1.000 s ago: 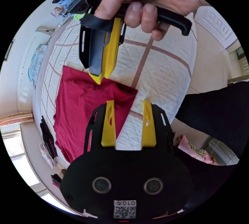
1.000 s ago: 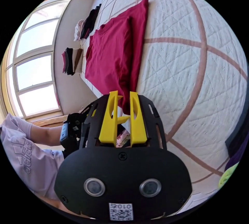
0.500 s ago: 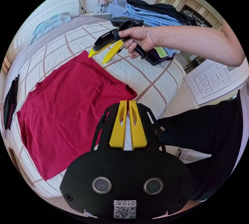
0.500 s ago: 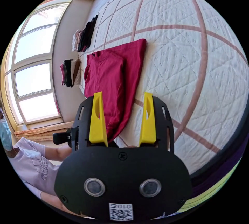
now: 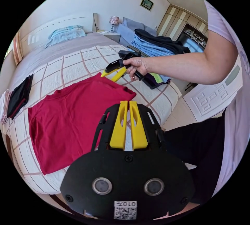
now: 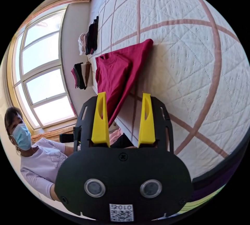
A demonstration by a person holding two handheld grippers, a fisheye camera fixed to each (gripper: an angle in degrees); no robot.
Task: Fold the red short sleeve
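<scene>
The red short sleeve shirt (image 5: 73,120) lies flat on the white quilted bed (image 5: 78,63), its neckline toward the far left edge. In the right gripper view the shirt (image 6: 117,74) has one long side folded over itself. My left gripper (image 5: 127,104) hangs above the shirt's near corner, jaws shut with nothing between them. A hand holds my right gripper (image 5: 109,76) at the shirt's far corner, jaws open. In its own view the right gripper (image 6: 124,95) stands open just above the quilt (image 6: 187,74), with the shirt's edge beyond its left jaw.
Folded dark and pale clothes (image 5: 18,97) are stacked at the bed's far edge, and another stack (image 6: 80,75) stands by the window (image 6: 44,79). A pile of blue and dark garments (image 5: 156,45) sits past the bed. The person's torso (image 6: 41,165) is beside the bed.
The right jaws opened and let go of the shirt's corner, while the left jaws closed on nothing. Both hands have drawn back, so the views now take in more of the room.
</scene>
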